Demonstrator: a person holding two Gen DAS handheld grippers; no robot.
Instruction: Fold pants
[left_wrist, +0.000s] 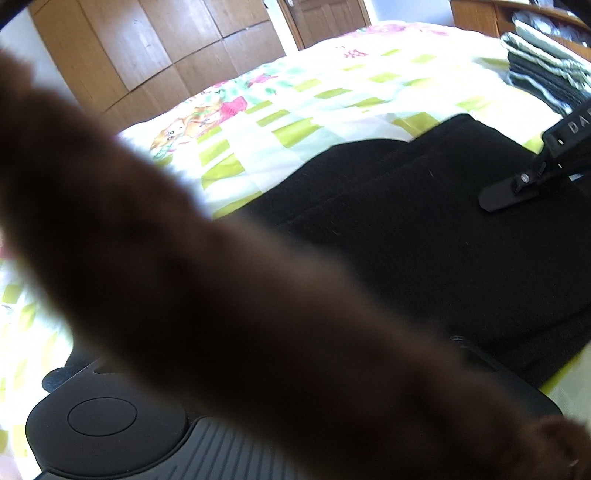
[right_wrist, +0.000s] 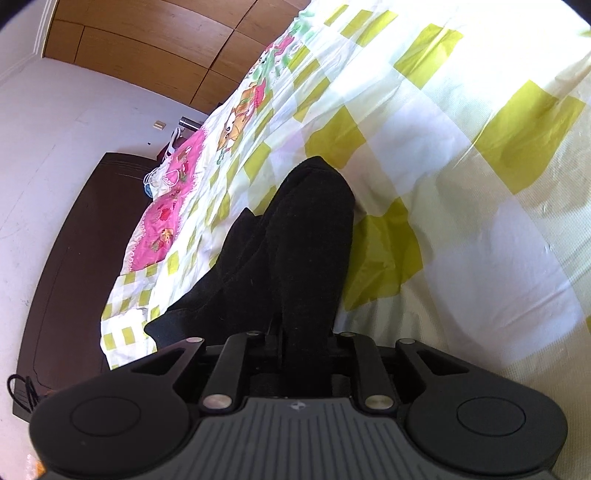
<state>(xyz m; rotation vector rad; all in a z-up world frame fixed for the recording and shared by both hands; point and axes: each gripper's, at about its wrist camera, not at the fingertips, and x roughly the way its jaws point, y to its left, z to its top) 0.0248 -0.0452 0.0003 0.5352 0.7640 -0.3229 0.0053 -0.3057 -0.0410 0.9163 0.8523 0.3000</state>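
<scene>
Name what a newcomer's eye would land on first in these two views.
First, the black pants, bunched and running into the right tool, which is shut on them. Next, the checked green and white bedsheet beneath. In the left wrist view a blurred brown fabric crosses the lens, hiding the left tool.

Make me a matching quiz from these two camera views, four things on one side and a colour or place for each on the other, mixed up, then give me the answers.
1. pants
2. bedsheet
3. wardrobe
4. stack of folded clothes

A. wooden brown panels behind the bed
B. black, lying on the bed
C. far right edge of the bed in the left wrist view
D. white with green checks

Pairs: 1-B, 2-D, 3-A, 4-C
</scene>
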